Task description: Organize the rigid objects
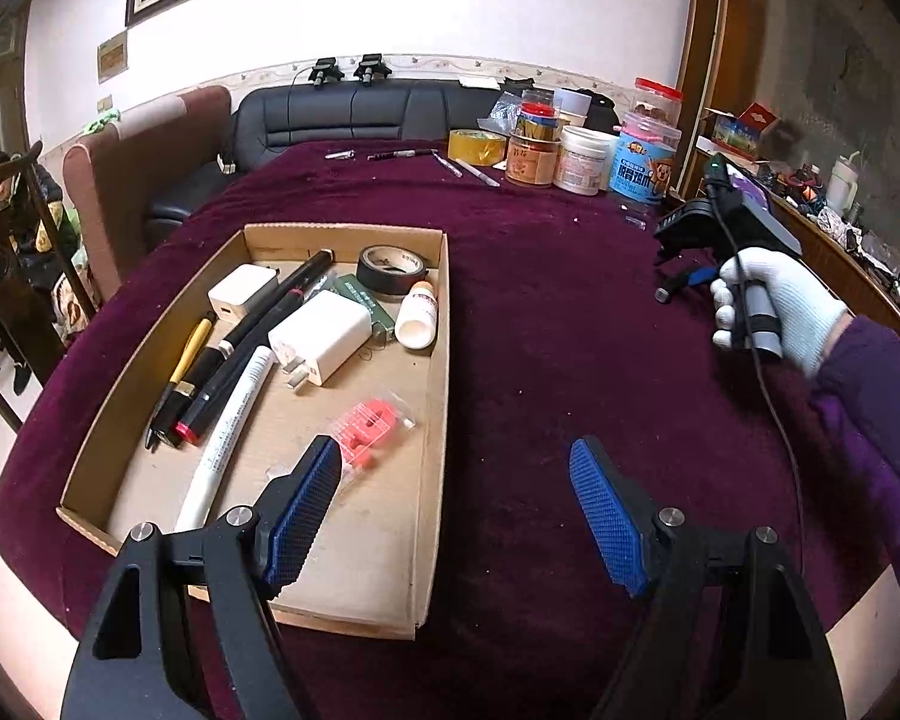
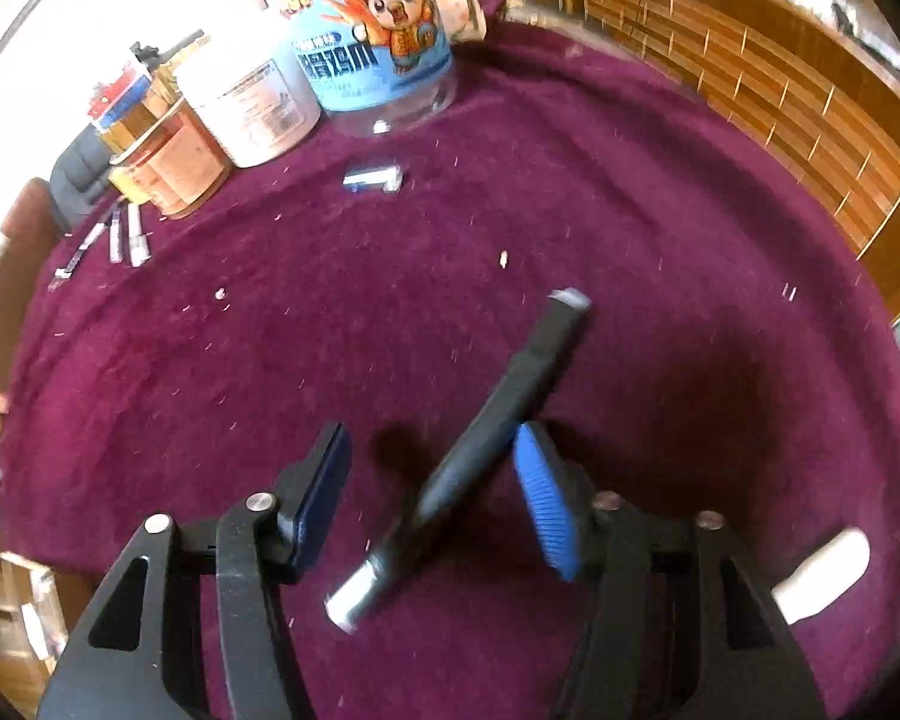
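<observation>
An open cardboard tray point(image 1: 440, 324) on the maroon cloth holds two white chargers point(image 1: 321, 336), a black tape roll point(image 1: 390, 269), a small white bottle point(image 1: 419, 315), several pens and a red item in a clear bag point(image 1: 369, 423). My left gripper point(image 1: 453, 450) hovers open and empty over the tray's right wall. At the right of this view a gloved hand point(image 1: 774, 306) holds my right gripper point(image 1: 669, 288) low over the cloth. In the right wrist view a black pen with silver ends point(image 2: 498, 408) lies slanted between the jaws of my right gripper point(image 2: 432, 432). The left pad stands clear of the pen, and the picture is blurred.
Jars stand at the table's far edge: a blue-labelled one point(image 2: 378, 54), a white tub point(image 2: 252, 108), an orange one point(image 2: 180, 162). Near them lie a small silver piece point(image 2: 373, 178) and loose pens point(image 2: 117, 234). A yellow tape roll point(image 1: 476, 147) sits beside them, and a white object point(image 2: 822, 576) lies at the lower right.
</observation>
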The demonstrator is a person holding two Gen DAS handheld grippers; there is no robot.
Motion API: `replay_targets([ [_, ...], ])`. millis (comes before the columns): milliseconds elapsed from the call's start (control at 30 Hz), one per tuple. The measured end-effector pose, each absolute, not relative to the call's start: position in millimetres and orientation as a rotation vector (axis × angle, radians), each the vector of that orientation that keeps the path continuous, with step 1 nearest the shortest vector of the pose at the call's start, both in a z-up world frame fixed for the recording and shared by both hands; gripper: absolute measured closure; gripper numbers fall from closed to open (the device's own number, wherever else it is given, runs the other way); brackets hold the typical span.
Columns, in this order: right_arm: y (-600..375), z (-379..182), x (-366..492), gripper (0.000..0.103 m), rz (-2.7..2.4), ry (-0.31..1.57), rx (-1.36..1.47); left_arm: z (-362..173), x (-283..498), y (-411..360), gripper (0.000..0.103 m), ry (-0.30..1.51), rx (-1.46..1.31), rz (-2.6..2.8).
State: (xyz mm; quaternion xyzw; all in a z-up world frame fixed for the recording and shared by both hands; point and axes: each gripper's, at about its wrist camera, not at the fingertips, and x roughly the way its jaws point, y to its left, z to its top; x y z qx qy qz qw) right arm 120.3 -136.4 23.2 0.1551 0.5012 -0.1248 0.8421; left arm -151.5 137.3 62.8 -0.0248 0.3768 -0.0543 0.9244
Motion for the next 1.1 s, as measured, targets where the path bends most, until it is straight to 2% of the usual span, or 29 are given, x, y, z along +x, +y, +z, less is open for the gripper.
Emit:
replay_targets([
  [67, -130, 23, 116, 0.090, -0.218, 1.065, 0.293, 62, -152, 139, 0.029, 0.779, -0.059, -0.114],
  [100, -127, 24, 112, 0.091, -0.198, 1.067, 0.283, 62, -152, 140, 0.029, 0.778, -0.063, -0.113],
  [567, -89, 19, -45, 0.090, 0.201, 1.172, 0.331, 58, -157, 126, 0.029, 0.819, -0.105, -0.174],
  [633, -96, 20, -54, 0.090, 0.263, 1.203, 0.407, 58, -160, 121, 0.029, 0.829, -0.109, -0.198],
  [700, -125, 31, -55, 0.090, 0.250, 1.154, 0.497, 62, -165, 118, 0.029, 0.821, -0.098, -0.206],
  [733, -149, 42, -56, 0.089, 0.180, 1.096, 0.509, 65, -168, 118, 0.029, 0.810, -0.093, -0.206],
  [767, -166, 46, -57, 0.085, 0.128, 1.069, 0.519, 67, -170, 118, 0.029, 0.804, -0.094, -0.206],
  [800, -186, 49, -57, 0.076, 0.076, 1.047, 0.548, 68, -172, 119, 0.029, 0.798, -0.098, -0.204],
  [867, -228, 49, -59, 0.070, -0.021, 1.010, 0.633, 69, -171, 120, 0.029, 0.797, -0.106, -0.198],
  [1100, -273, 32, -53, 0.070, -0.164, 1.011, 0.712, 61, -166, 104, 0.029, 0.848, -0.097, -0.235],
])
